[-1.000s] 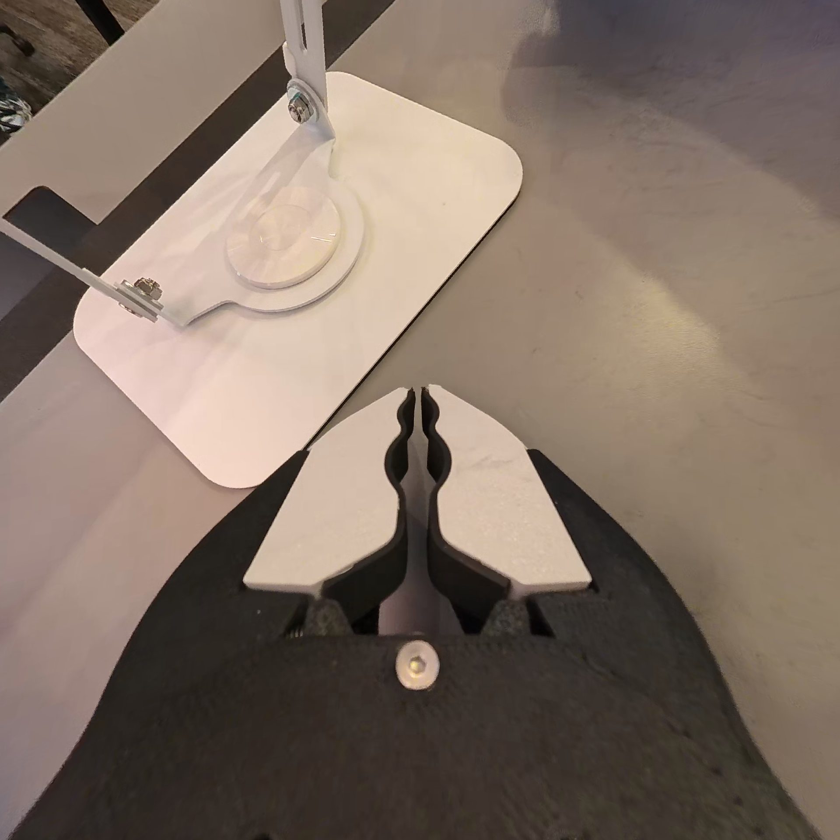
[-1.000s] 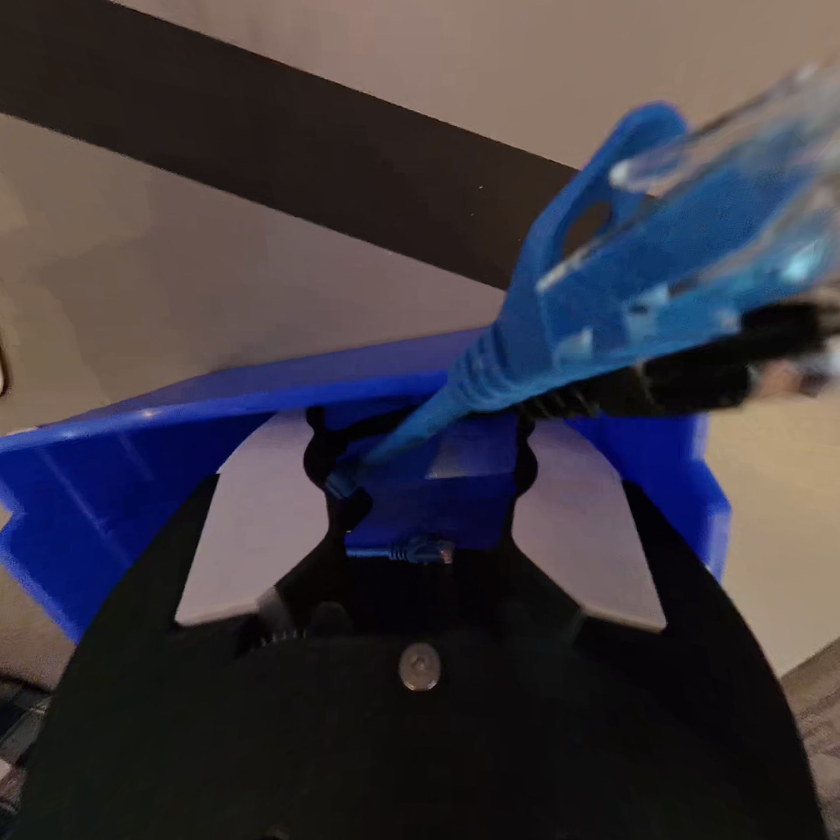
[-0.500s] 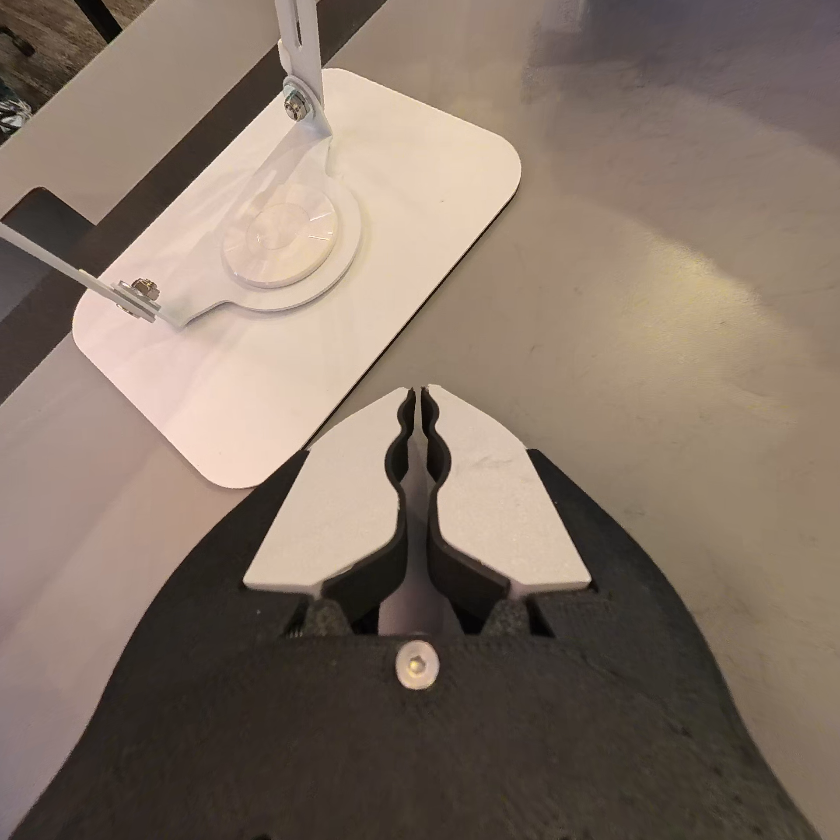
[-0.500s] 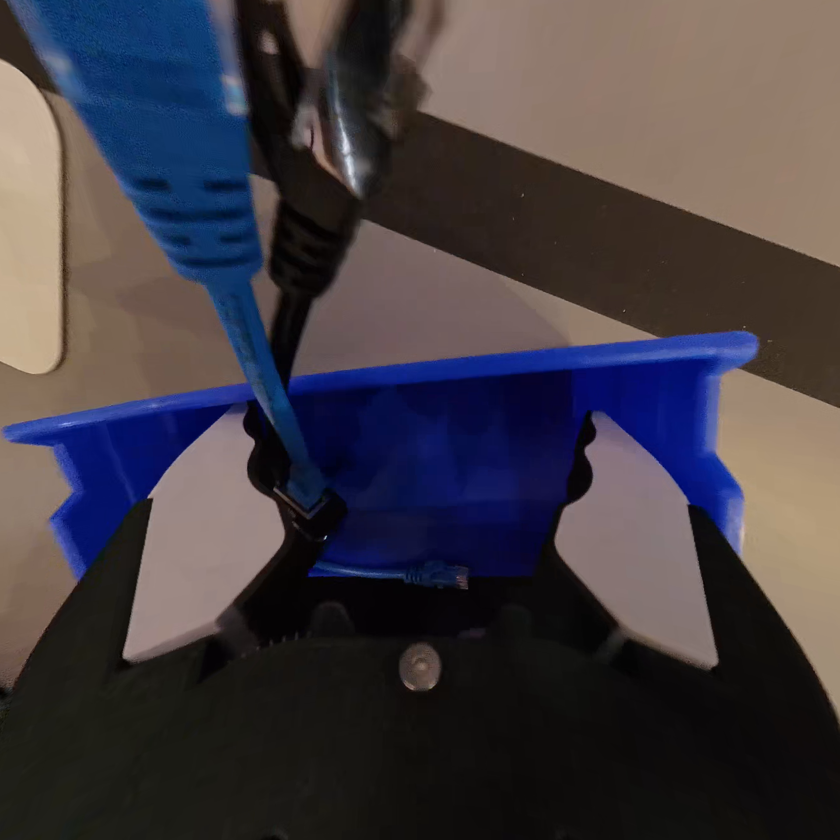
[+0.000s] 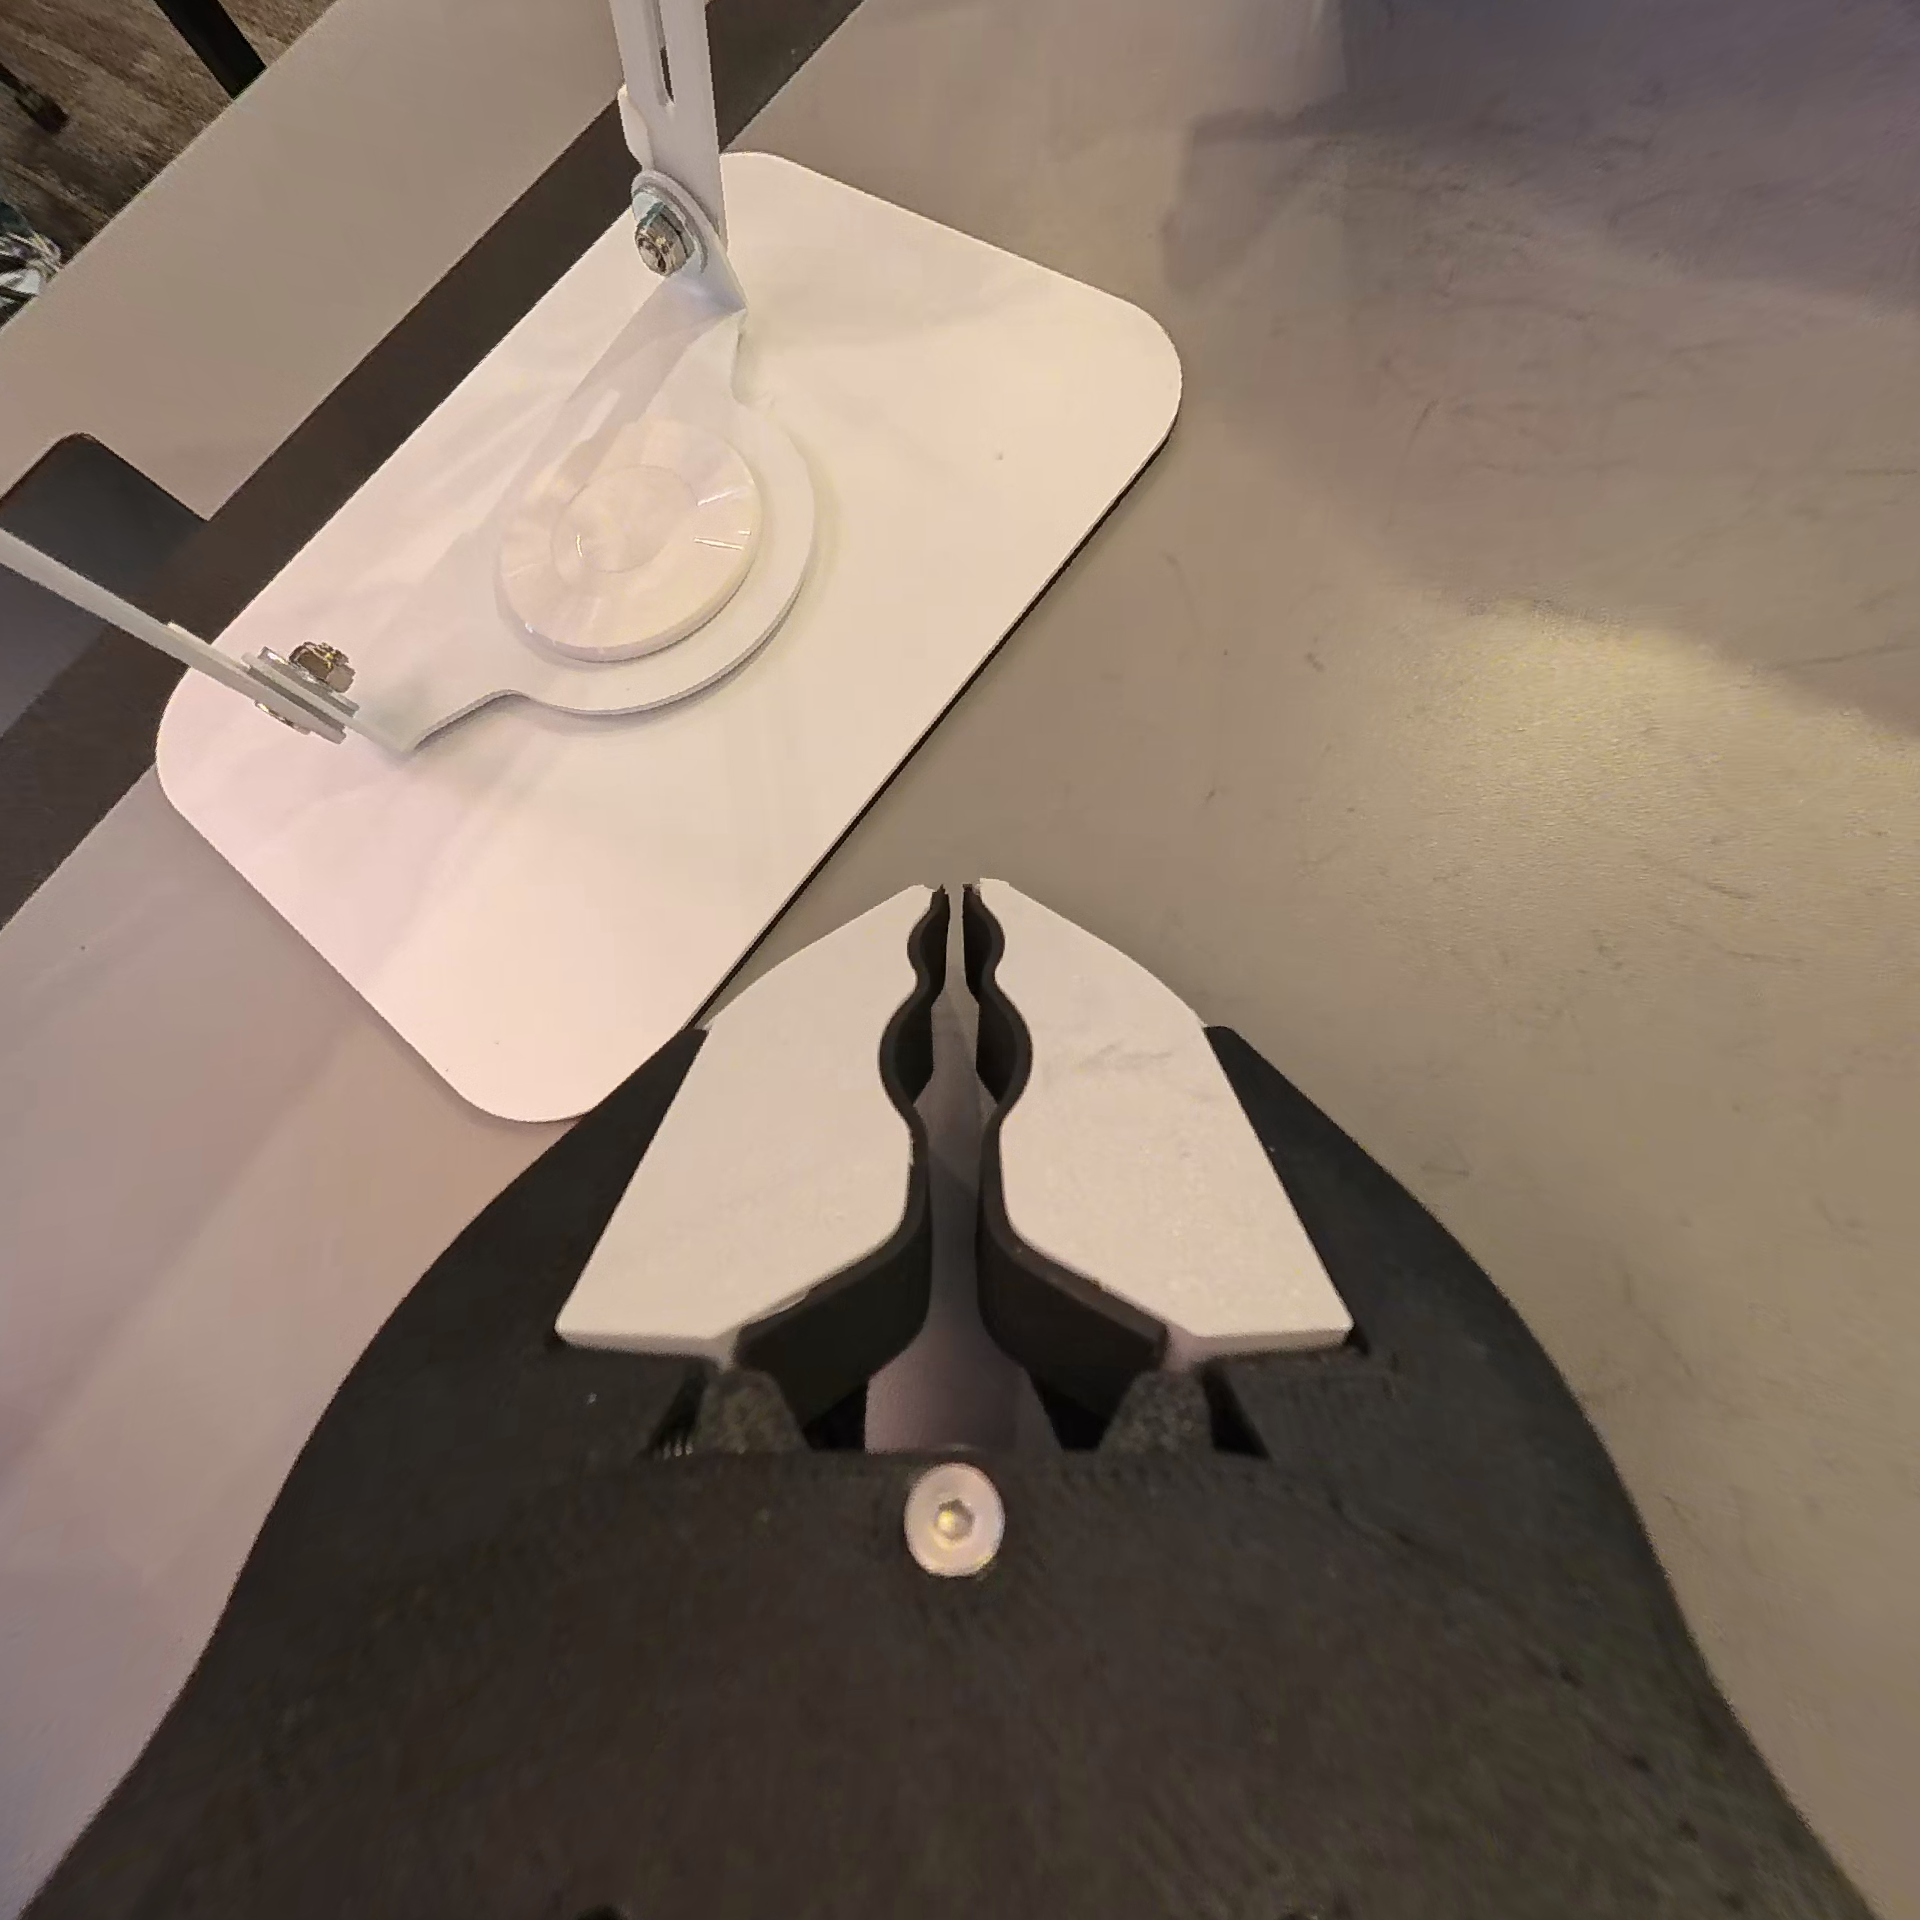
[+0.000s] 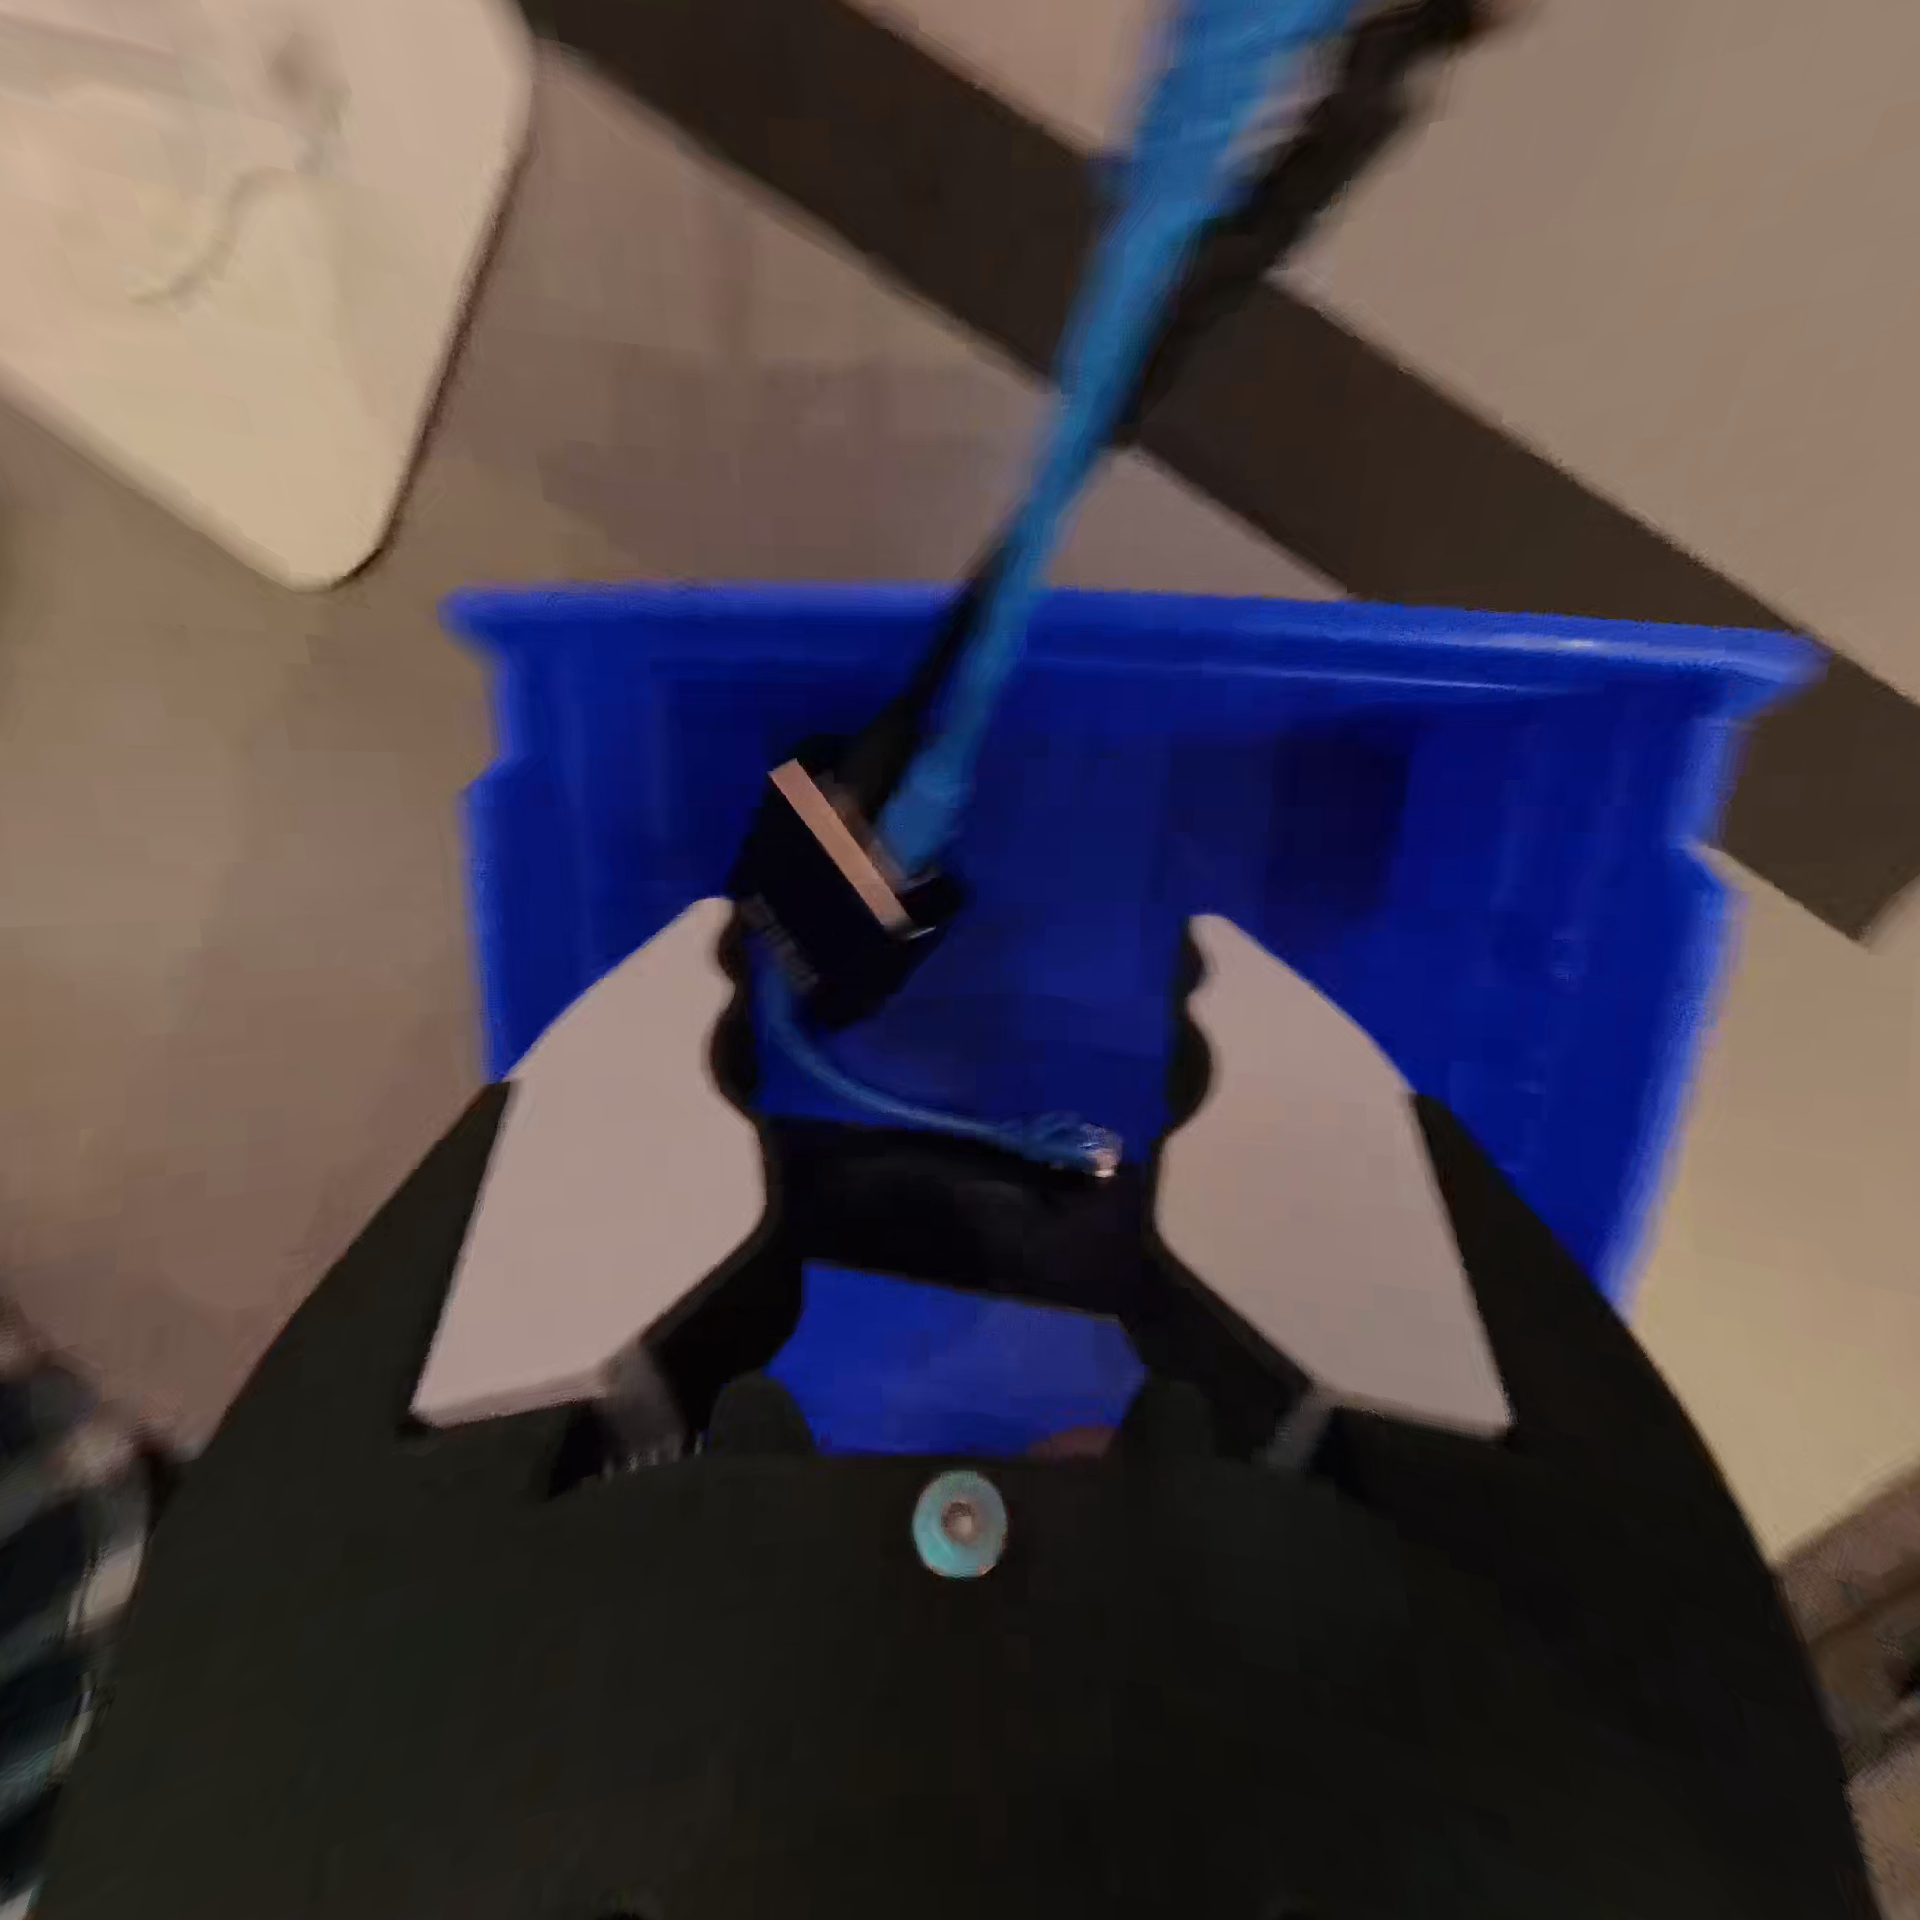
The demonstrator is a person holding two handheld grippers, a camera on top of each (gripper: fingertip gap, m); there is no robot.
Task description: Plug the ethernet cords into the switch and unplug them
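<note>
**Right jaws wide over the blue bin, left jaws together by the white stand**

Widest thing under me is the smooth grey tabletop (image 5: 1455, 623), split by a dark gap (image 6: 1403, 416). On it, past my left gripper (image 5: 954, 891), sits the flat white rounded-rectangle stand base (image 5: 935, 499) with its white metal arms bolted on. My left fingers are closed together with only a sliver between the tips, and they hold nothing, hovering just beside that plate's near corner.

Over to my right gripper (image 6: 956, 925): it looks into the bright blue plastic bin (image 6: 1455, 831), fingers spread far apart. The small black switch (image 6: 821, 914) lies inside, by my left finger; whether the pad touches it, I cannot tell through the blur. The blue ethernet cord (image 6: 1049, 478) and a black cord (image 6: 1247, 239) rise from the switch toward the top of view. A second thin blue cord's plug (image 6: 1070, 1148) rests lower in the bin.
</note>
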